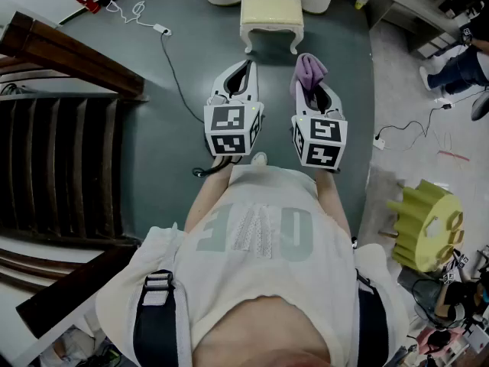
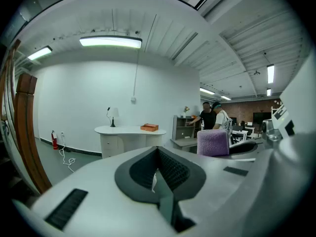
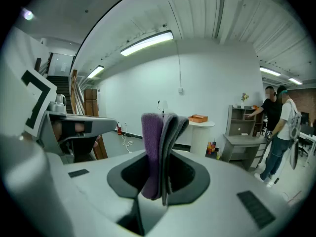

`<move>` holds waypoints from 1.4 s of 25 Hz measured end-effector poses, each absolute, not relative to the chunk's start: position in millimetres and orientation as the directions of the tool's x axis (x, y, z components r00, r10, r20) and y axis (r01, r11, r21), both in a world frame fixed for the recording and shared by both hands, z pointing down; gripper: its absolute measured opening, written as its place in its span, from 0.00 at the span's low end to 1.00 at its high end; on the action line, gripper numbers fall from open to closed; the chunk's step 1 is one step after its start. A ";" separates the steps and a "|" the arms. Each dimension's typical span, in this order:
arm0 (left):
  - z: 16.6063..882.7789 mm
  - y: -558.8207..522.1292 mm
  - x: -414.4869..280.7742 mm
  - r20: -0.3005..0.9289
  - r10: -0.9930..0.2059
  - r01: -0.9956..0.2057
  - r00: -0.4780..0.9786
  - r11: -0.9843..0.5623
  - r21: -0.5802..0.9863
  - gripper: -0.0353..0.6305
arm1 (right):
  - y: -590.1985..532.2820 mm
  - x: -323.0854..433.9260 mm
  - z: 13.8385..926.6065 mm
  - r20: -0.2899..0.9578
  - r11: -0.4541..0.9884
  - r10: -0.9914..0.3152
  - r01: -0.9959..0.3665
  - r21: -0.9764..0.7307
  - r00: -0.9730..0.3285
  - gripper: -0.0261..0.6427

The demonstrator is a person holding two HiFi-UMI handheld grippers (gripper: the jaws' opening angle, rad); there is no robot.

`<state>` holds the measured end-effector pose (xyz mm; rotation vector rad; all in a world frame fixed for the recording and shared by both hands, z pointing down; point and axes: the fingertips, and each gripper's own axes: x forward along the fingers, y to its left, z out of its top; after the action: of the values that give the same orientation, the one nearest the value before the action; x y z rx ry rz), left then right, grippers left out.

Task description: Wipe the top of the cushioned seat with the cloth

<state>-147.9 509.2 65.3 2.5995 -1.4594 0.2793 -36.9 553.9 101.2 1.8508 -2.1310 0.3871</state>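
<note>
1. Your right gripper (image 1: 309, 89) is clamped on the folded purple cloth (image 1: 309, 70), which stands up past the jaw tips (the grip sits low on the fold, so most of the fabric is free to meet a surface)
2. Your left gripper (image 1: 241, 73) has its jaws together with nothing between them; held level just beside the right one, it looks like a spare hand for now
3. The cushioned seat (image 1: 271, 12) lies ahead of both grippers, beyond their tips and well apart from the cloth, roughly on a line between the two tools
4. Wiping seems not yet begun: you would need to carry the right gripper forward and tip it down so the cloth's broad face lands on the seat top
</note>
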 end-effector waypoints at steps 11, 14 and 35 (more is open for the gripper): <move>69.9 494.1 -176.0 0.238 -0.835 -0.866 0.496 -0.495 0.066 0.06 | 541.2 -55.3 101.4 0.386 0.146 -0.913 -0.989 0.012 -0.130 0.18; 67.3 487.5 -184.7 0.234 -0.834 -0.865 0.499 -0.497 0.070 0.06 | 536.1 -62.5 96.5 0.365 0.140 -0.921 -0.990 -0.010 -0.134 0.18; 92.8 420.5 -179.1 0.224 -0.819 -0.847 0.528 -0.526 0.070 0.06 | 479.0 -58.8 131.7 0.357 0.106 -0.928 -0.994 -0.020 -0.106 0.18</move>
<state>-179.1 420.5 92.8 2.5931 -1.4284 0.2442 -58.8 479.0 131.7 1.9076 -2.1302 0.3749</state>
